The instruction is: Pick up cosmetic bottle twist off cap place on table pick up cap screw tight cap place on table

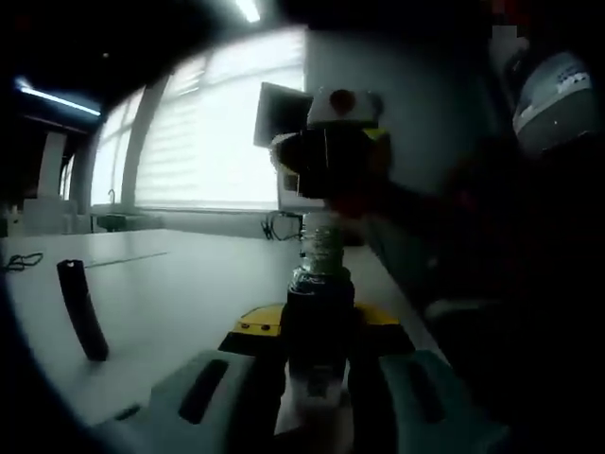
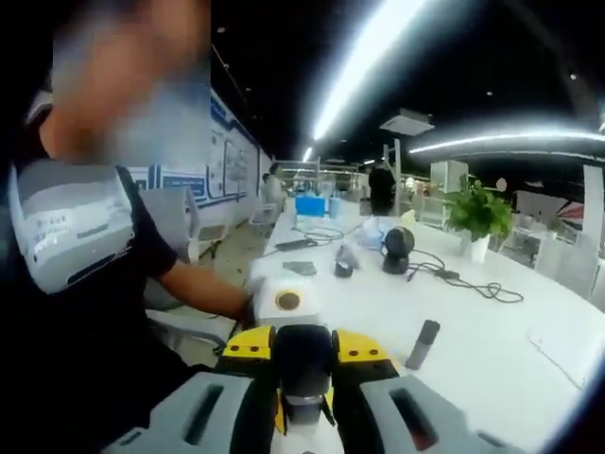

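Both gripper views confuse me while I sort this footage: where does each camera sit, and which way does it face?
Left gripper view: rides the left gripper, looking along its fingers, shut on the cosmetic bottle, toward bright windows; the right gripper sits over the bottle's top.
Right gripper view: rides the right gripper, facing down the long white table, toward a plant; the person's sleeve and arm show on the left.
Shared: the white table and the dark upright object, probably the cap.

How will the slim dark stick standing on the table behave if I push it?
The stick is tall on a narrow base, so it would likely tip. It looks round, so it may then roll across the smooth table.
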